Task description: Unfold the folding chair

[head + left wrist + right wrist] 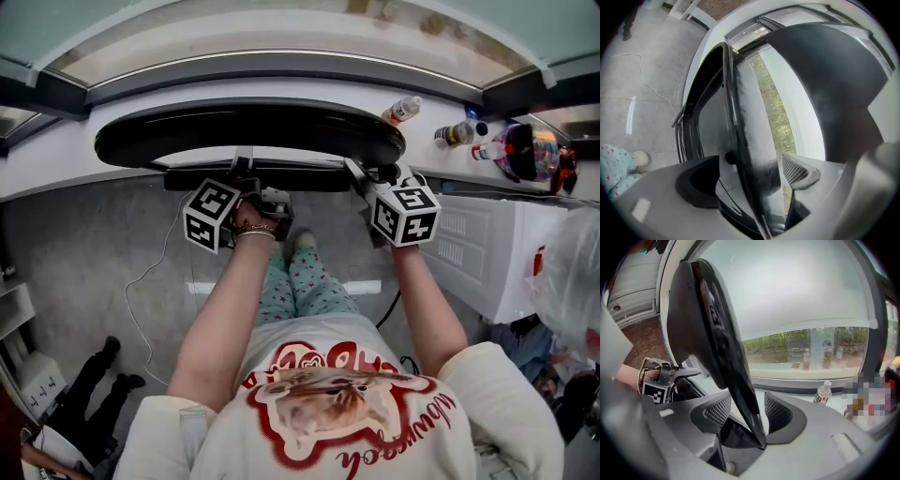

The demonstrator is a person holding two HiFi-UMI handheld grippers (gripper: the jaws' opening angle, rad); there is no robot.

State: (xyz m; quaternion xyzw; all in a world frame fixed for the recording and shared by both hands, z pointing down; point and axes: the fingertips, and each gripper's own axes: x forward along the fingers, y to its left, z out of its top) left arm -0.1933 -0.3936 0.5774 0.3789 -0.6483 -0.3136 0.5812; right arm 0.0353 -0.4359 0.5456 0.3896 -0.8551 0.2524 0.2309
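Left gripper (750,176), centre-left: jaws apart astride the frame of the folding chair (248,131), which stands folded at upper centre against the window sill (56,155). Right gripper (746,411), centre-right: jaws apart astride the seat rim, probably to swing it open.

Both arms reach forward and down, elbows a bit bent. Left forearm (223,309) is bare, with a bracelet (255,231) at the wrist. Left hand (251,217) holds the left gripper (750,173): jaws apart, chair (733,117) frame between them, pads look just clear of it. Right forearm (427,309) is bare. Right gripper (747,416) is angled inward toward the left one: jaws apart, thin chair edge between the pads, gap showing at the right pad. Both grippers sit about level in the head view, apart from each other.
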